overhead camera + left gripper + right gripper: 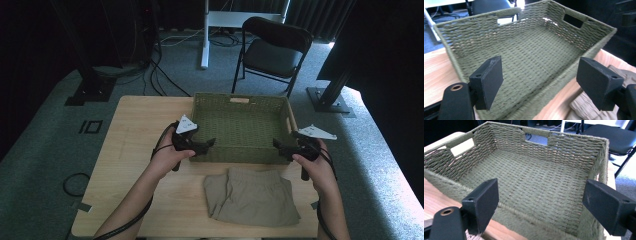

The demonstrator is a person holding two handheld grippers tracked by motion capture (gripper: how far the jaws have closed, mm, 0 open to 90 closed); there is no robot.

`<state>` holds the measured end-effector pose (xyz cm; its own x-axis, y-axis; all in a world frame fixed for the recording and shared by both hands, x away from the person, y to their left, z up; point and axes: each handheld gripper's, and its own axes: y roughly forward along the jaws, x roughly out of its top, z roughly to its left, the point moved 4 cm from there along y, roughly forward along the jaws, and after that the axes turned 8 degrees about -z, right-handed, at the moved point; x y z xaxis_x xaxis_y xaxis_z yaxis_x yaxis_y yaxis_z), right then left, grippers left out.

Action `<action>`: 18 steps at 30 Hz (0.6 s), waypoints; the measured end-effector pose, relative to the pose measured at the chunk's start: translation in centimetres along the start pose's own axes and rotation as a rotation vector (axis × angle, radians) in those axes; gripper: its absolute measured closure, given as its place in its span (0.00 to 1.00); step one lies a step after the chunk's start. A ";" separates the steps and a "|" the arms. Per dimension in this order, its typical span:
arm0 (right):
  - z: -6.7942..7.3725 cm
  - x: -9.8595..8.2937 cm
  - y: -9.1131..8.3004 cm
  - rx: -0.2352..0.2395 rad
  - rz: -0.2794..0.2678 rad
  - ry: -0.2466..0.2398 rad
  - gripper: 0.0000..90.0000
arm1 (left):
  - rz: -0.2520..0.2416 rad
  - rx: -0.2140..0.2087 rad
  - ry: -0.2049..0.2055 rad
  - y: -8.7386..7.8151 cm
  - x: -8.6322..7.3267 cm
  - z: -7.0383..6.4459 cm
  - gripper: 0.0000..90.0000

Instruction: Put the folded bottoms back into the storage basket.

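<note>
**A:** Where is the basket sitting?

**B:** The green woven basket [241, 102] is resting on the far half of the wooden table [132, 120], with nothing lying inside it. The folded khaki shorts [252, 196] are lying just in front of it, near the table's front edge.

**A:** And the grippers?

**B:** The left gripper [209, 143] is hovering at the basket's near left corner, the right gripper [276, 144] at its near right corner. Both are pointing inward over the near rim.

**A:** Are the jaws holding anything?

**B:** No. In the left gripper view the left gripper [540, 77] is standing wide open, with the basket's floor showing between the jaws. The right gripper [541, 200] is gaping just as wide in its own view, gripping nothing.

**A:** Are they touching the rim?

**B:** I cannot tell. From above, the tips are overlapping the near wall, but the picture is too dim and small to show contact.

**A:** What else is getting cut off?

**B:** The shorts [596, 110] are peeking out at the bottom right of the left gripper view, mostly behind a jaw. A black folding chair [272, 50] is standing beyond the table, and the room's edges are fading into darkness.
</note>
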<state>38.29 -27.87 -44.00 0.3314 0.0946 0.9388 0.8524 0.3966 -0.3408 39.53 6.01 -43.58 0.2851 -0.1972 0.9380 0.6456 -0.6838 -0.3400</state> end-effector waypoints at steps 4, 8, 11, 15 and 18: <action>0.4 -0.5 -0.6 0.009 -0.006 0.003 0.15 | 0.002 -0.023 0.017 -0.2 -0.3 -0.9 0.25; 0.6 -1.1 -1.0 0.011 -0.005 0.006 0.15 | 0.011 -0.043 0.030 -0.3 -0.6 -2.0 0.25; 0.7 -1.6 -1.2 0.016 0.000 0.007 0.15 | 0.007 -0.053 0.041 -0.4 -0.8 -2.7 0.25; 0.9 -2.2 -1.4 0.021 0.000 0.007 0.15 | 0.017 -0.072 0.048 -0.4 -1.2 -3.5 0.25; 1.3 -2.6 -1.6 0.029 0.000 0.007 0.15 | 0.013 -0.087 0.043 -0.3 -1.6 -4.1 0.25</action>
<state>35.53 -27.58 -45.88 0.3344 0.0888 0.9382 0.8401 0.4230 -0.3395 35.99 3.70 -44.67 0.2614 -0.2351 0.9362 0.5777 -0.7389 -0.3469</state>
